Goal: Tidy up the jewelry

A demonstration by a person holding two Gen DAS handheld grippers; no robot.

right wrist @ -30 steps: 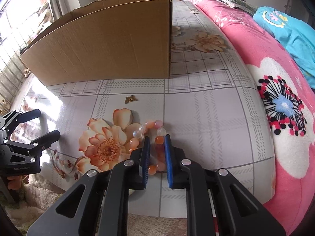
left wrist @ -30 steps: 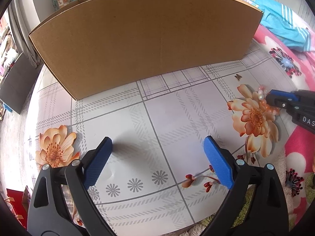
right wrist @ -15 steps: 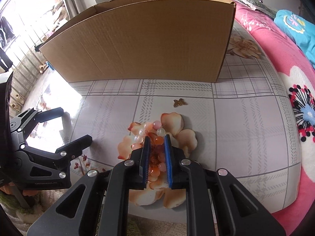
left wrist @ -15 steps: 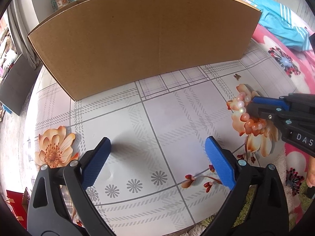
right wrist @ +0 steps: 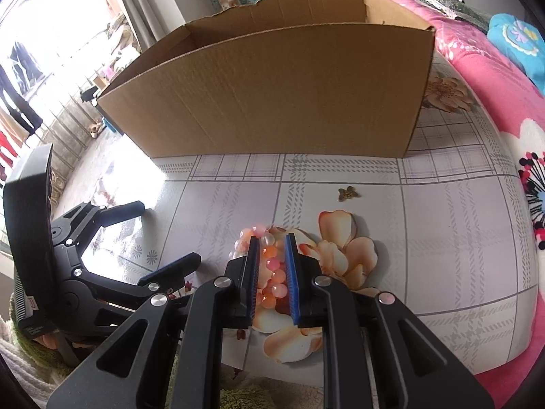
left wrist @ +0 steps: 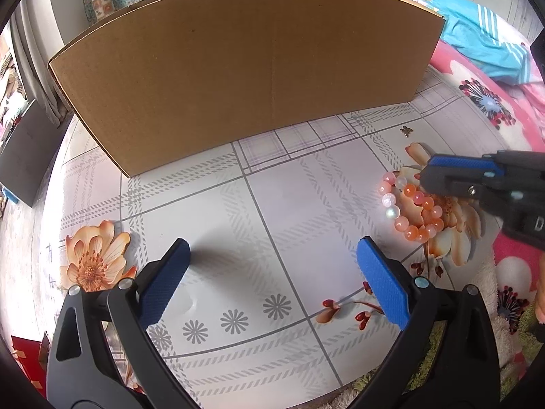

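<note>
A bracelet (left wrist: 408, 211) of orange, pink and clear beads hangs in a loop from my right gripper (left wrist: 425, 177), which comes in from the right in the left wrist view. In the right wrist view the blue pads are shut on the bracelet (right wrist: 270, 259), with beads showing between and beyond the right gripper (right wrist: 271, 238). My left gripper (left wrist: 272, 248) stands open over the patterned tablecloth with nothing between its fingers; the right wrist view shows the left gripper (right wrist: 163, 235) at the left. An open cardboard box (left wrist: 238, 61) stands behind, its inside partly visible (right wrist: 272, 95).
A small gold butterfly charm (right wrist: 348, 193) lies on the cloth between the bracelet and the box, and the charm (left wrist: 406, 130) also shows in the left wrist view. A pink floral blanket (right wrist: 494, 78) with turquoise clothing (left wrist: 477, 41) borders the right side. The table's front edge is close below both grippers.
My right gripper has carried the bracelet leftwards, closer to the left gripper, and swung to face the box more squarely. The left gripper has stayed in place, still open.
</note>
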